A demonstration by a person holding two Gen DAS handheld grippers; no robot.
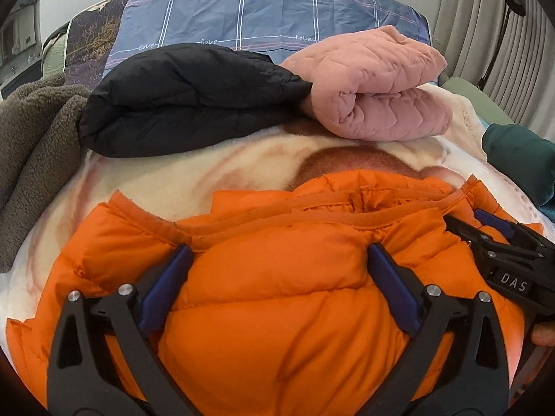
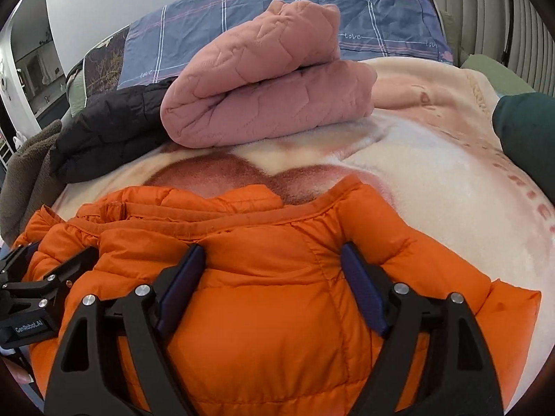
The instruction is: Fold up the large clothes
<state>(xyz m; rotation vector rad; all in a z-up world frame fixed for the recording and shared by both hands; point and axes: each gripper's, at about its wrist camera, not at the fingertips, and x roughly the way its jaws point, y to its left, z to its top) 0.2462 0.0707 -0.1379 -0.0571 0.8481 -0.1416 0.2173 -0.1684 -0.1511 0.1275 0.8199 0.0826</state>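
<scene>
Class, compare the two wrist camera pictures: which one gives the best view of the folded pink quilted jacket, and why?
The right wrist view: the pink quilted jacket sits near centre, large, both folded layers visible. The left wrist view shows it smaller, off to the right, its left end overlapped by the black puffer jacket.

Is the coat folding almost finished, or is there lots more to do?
Looks partway. The pink jacket and black jacket already lie folded on the blanket. The orange jacket is in hand: left gripper and right gripper press open on it. It still looks unfolded.
</scene>
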